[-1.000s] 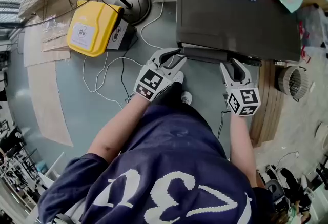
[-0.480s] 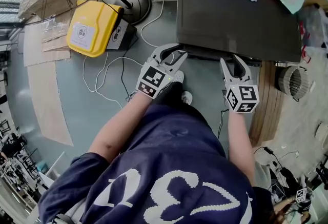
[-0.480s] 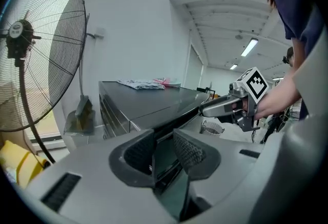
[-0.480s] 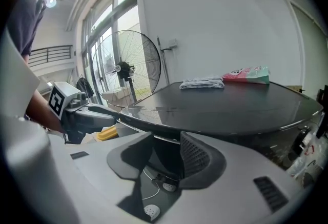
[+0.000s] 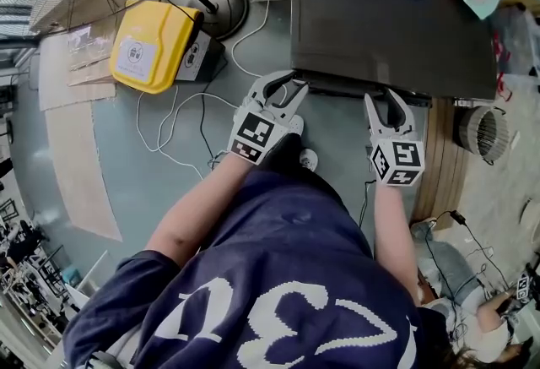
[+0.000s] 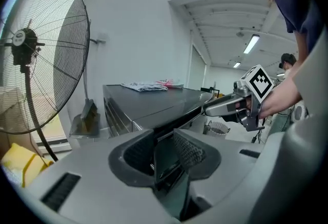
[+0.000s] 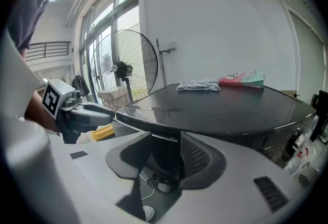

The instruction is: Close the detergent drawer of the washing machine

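Jaws spread on left gripper [image 5: 285,89] and, just widened, right gripper [image 5: 386,99]; they should push detergent drawer [image 5: 337,90] squarely toward 12 o'clock until flush.

Dark detergent drawer [image 5: 337,90], nearly flush

From above, the washing machine [image 5: 388,21] hides its own front.

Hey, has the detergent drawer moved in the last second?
Yes. The detergent drawer has slid in toward the washing machine; it now sticks out less past the machine's front edge.
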Action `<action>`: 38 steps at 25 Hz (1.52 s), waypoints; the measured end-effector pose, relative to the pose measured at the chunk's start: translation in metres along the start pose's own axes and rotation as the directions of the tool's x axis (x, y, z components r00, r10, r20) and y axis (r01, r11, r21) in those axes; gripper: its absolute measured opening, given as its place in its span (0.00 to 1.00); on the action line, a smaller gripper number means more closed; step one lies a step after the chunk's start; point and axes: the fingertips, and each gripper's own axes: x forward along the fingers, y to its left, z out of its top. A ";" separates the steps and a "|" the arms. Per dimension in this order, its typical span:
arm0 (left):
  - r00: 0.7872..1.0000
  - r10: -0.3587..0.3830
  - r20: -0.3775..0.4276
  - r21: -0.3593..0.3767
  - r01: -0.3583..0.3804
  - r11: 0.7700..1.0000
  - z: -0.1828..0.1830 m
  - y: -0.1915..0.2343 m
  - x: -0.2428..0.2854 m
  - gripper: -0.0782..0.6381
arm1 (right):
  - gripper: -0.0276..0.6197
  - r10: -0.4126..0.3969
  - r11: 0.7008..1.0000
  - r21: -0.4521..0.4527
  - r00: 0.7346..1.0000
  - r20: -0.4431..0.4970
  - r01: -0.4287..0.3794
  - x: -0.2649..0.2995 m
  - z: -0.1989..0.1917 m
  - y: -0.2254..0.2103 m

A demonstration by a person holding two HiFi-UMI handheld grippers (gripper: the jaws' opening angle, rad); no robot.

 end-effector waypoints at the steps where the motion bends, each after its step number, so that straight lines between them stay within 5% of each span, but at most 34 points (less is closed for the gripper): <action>1: 1.000 0.010 0.000 0.003 -0.010 1.000 0.001 0.001 -0.001 0.29 | 0.34 -0.007 1.000 -0.002 1.000 -0.001 0.007 -0.001 0.001 -0.001; 6: 0.999 0.045 0.017 -0.005 -0.045 0.999 0.006 0.007 -0.014 0.18 | 0.29 -0.034 0.999 -0.009 0.999 0.018 0.034 -0.010 0.006 -0.005; 12: 1.000 0.011 0.005 0.010 -0.011 1.000 0.002 -0.010 -0.016 0.14 | 0.07 -0.030 0.999 -0.038 0.999 0.029 0.031 -0.019 0.004 0.002; 38: 0.998 0.041 -0.045 -0.013 -0.042 0.999 -0.013 -0.003 0.002 0.13 | 0.07 -0.080 0.997 -0.022 0.997 0.012 0.080 0.001 -0.003 0.004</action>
